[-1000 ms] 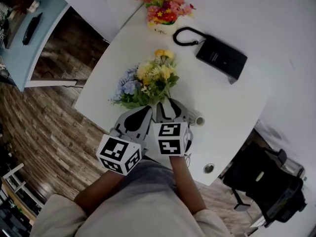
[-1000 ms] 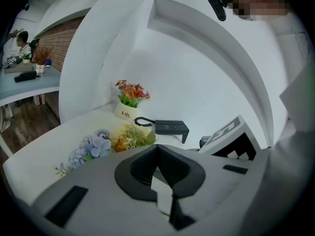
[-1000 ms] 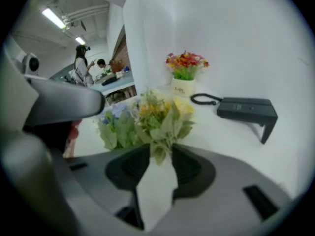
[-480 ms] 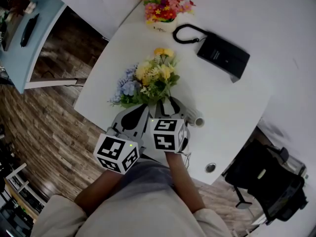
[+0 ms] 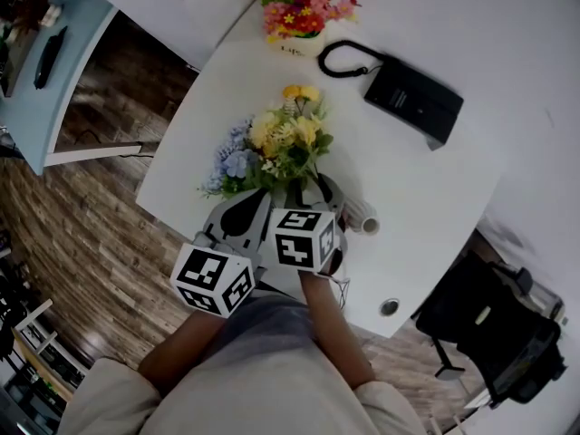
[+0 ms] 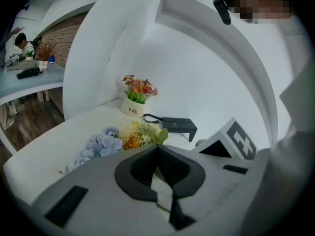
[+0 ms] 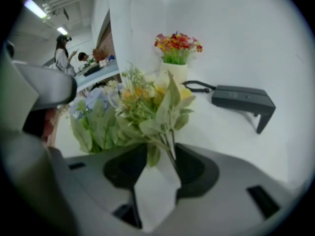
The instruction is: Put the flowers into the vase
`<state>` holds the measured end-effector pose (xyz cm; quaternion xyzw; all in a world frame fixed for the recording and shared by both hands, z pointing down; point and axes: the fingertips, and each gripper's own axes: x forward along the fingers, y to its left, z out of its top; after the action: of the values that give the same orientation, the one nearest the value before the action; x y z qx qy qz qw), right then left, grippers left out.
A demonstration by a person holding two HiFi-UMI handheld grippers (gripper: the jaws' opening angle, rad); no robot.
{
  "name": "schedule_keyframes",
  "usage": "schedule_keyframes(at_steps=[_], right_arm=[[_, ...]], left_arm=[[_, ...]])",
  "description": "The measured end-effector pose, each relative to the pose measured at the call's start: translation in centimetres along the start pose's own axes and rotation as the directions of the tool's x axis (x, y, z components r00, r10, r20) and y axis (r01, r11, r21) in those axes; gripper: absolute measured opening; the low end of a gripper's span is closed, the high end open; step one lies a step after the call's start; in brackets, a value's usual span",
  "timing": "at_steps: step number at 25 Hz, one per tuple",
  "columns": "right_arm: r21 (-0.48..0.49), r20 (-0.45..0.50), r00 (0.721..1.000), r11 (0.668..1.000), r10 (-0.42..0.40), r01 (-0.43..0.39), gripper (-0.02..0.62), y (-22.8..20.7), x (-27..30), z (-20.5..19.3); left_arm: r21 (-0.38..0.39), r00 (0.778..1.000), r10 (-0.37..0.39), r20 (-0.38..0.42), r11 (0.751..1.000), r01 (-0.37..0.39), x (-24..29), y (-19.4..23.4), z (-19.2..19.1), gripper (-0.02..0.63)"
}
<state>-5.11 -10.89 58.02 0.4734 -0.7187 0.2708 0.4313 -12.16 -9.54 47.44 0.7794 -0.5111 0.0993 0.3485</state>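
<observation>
- Left tongs [image 6: 157, 149] are pressing together.
- Right tongs [image 7: 160, 154], just opening, are straddling stems of the bouquet [image 7: 142, 112].
- The bouquet is seeming light, floppy; best gripped at bunched stems.

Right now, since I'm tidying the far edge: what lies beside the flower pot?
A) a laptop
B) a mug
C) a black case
C: the black case lies just right of the pot in the head view.

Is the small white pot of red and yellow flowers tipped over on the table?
No, the small white pot stands upright on the white table, flowers pointing up.
</observation>
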Motion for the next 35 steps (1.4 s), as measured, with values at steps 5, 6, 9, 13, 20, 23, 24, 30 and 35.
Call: schedule_keyframes(at_steps=[5,6,9,13,20,23,24,30,35], right_arm=[[0.046,-0.011,1.0,0.999,-0.012,0.012,0.23,-0.4,0.5,0.0],[0.055,-0.018,1.0,0.998,0.0,0.001,0.23,-0.3,0.8,-0.1],[0.067,-0.044,0.998,0.997,0.039,-0.036,0.229,-0.1,1.5,-0.6],[0.052,-0.039,0.997,0.996,0.071,-0.069,0.227,0.1,1.9,-0.5],[0.01,-0.027,0.994,0.994,0.109,-0.108,0.172,1.0,2.0,0.1],[0.02,-0.015,0.992,0.992,0.126,-0.126,0.103,1.4,1.8,0.1],[0.029,-0.014,0.99,0.99,0.138,-0.138,0.096,1.6,1.7,0.1],[0.13,0.028,0.979,0.97,0.202,-0.204,0.072,1.9,0.9,0.3],[0.225,0.084,0.97,0.944,0.229,-0.242,0.064,1.2,-0.3,0.4]], left_arm=[[-0.005,1.0,0.001,-0.002,1.0,-0.001,0.2,0.4,0.2,0.02],[-0.005,1.0,0.0,-0.003,1.0,0.0,0.3,0.5,0.3,0.02],[-0.006,1.0,-0.001,-0.007,1.0,0.001,0.5,0.8,0.3,0.02],[-0.007,1.0,0.0,-0.012,1.0,-0.001,0.7,1.1,0.2,0.02],[-0.015,1.0,0.004,-0.01,1.0,-0.004,0.8,1.5,0.3,0.02],[-0.019,1.0,0.008,-0.006,1.0,-0.008,0.7,1.6,0.2,0.02],[-0.02,1.0,0.009,-0.005,1.0,-0.009,0.6,1.6,0.2,0.02],[-0.022,1.0,0.015,0.006,1.0,-0.014,0.4,1.8,0.3,0.02],[-0.019,1.0,0.013,0.026,1.0,-0.012,0.0,1.4,0.4,0.02]])
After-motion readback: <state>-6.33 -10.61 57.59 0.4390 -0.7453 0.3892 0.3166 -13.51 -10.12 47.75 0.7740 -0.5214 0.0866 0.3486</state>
